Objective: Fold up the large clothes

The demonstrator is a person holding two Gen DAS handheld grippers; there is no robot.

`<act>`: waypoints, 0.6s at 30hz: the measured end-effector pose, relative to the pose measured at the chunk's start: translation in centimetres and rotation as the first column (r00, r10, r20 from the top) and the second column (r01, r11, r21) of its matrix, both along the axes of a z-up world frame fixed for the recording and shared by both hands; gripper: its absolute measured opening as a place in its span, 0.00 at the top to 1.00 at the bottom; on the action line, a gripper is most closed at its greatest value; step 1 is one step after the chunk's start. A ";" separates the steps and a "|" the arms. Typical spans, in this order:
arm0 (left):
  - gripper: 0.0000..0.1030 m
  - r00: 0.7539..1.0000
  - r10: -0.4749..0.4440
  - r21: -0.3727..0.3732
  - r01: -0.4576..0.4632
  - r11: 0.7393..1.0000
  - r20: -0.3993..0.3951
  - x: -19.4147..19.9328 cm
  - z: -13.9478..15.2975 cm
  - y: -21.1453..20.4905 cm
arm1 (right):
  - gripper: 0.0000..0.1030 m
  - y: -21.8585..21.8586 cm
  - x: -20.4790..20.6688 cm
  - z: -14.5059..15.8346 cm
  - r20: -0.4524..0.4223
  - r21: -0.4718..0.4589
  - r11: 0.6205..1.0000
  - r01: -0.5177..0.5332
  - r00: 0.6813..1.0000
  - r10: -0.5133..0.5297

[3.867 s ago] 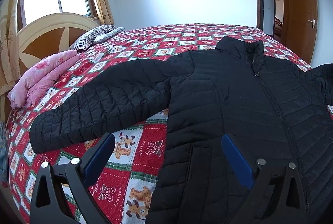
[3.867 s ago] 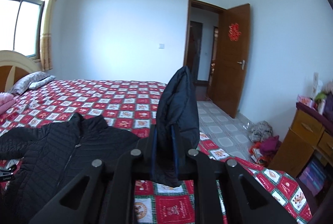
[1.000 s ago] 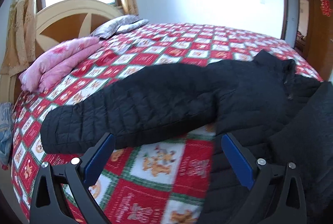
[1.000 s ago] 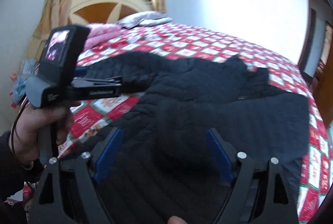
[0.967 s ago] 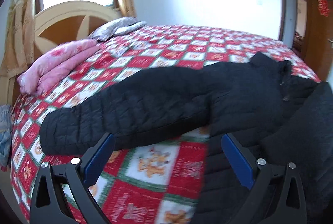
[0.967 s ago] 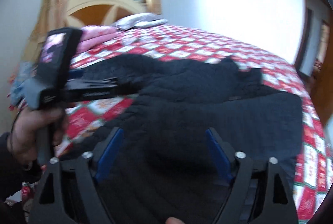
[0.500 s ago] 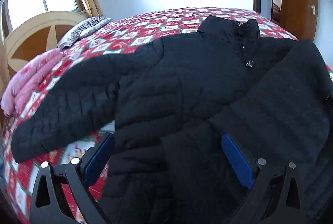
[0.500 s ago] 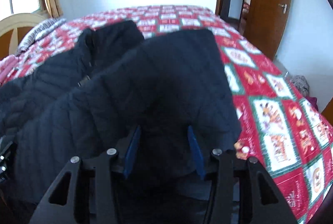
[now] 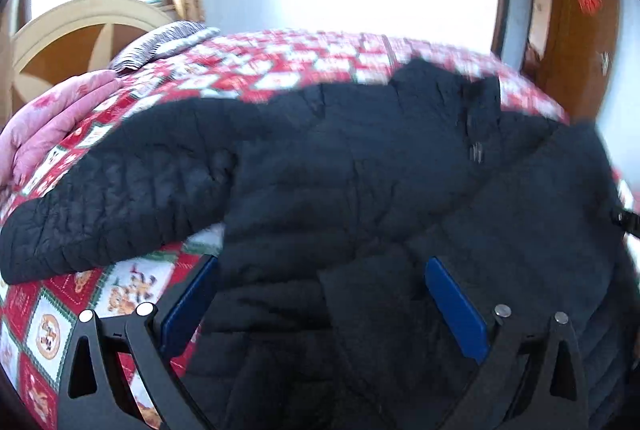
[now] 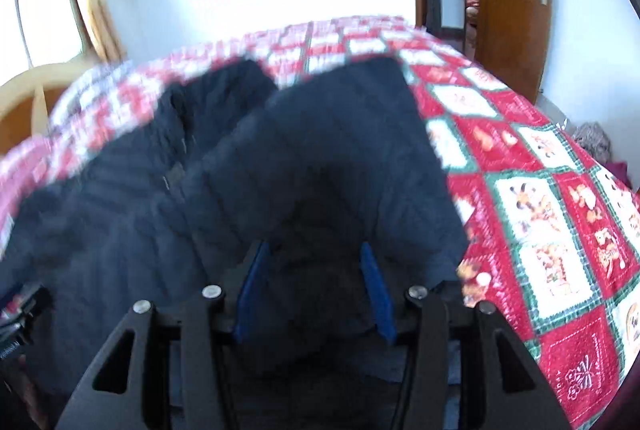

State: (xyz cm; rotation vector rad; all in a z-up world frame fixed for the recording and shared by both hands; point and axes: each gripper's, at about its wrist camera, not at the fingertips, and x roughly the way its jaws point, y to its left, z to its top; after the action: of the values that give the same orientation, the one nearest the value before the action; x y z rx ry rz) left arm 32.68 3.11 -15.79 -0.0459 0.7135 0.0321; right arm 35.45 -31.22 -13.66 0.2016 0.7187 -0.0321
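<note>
Lying chest-up across the red patchwork bed (image 9: 132,282), the black quilted jacket (image 9: 360,166) fills both views, collar at twelve o'clock from each camera and hem nearest the person. The right sleeve (image 10: 352,158) is already laid in over the chest, its flat edge running from about five o'clock up to twelve in the right wrist view. The left sleeve (image 9: 116,190) is the one not yet dealt with: it stretches straight out over the bedspread, long axis running from the shoulder near centre out to the cuff at nine o'clock in the left wrist view. The left gripper (image 9: 320,298) hangs spread wide and empty over the lower front panel, so that cuff sits off toward its nine-to-ten o'clock, well apart. The right gripper (image 10: 316,282) stands partly parted right at the folded sleeve's near end; fabric shows between the blue pads, but through the blur I cannot tell whether they pinch it. My read: the left gripper is plainly the nearer one for that outstretched sleeve, and the coming move would call for a reach out toward nine o'clock, along the sleeve's length.
</note>
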 end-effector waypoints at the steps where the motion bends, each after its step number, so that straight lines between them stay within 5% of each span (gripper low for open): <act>1: 0.01 1.000 0.006 -0.017 -0.005 1.000 0.017 0.1 0.6 0.1 | 0.51 -0.3 -0.1 0.6 0.030 0.010 1.000 0.008 1.000 -0.008; 7: 0.01 1.000 0.005 0.065 -0.005 0.998 -0.006 3.0 0.4 -2.2 | 0.51 -1.5 3.1 2.6 0.066 -0.034 0.997 0.066 0.996 -0.063; 11: 0.01 0.997 0.008 0.132 0.002 0.991 -0.075 4.4 -2.0 -3.1 | 0.51 -2.5 6.7 0.9 -0.005 -0.066 0.995 0.075 0.997 -0.076; 18: 0.01 0.993 -0.005 0.111 0.018 0.994 -0.120 4.9 -3.4 -2.9 | 0.49 -3.5 8.1 -2.6 -0.111 -0.030 0.998 0.059 0.992 -0.062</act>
State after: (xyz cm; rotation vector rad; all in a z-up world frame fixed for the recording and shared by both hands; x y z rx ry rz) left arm 37.60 0.20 -19.22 0.0680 0.8304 0.0642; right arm 43.59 -34.70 -16.22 0.1974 0.8238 -0.1110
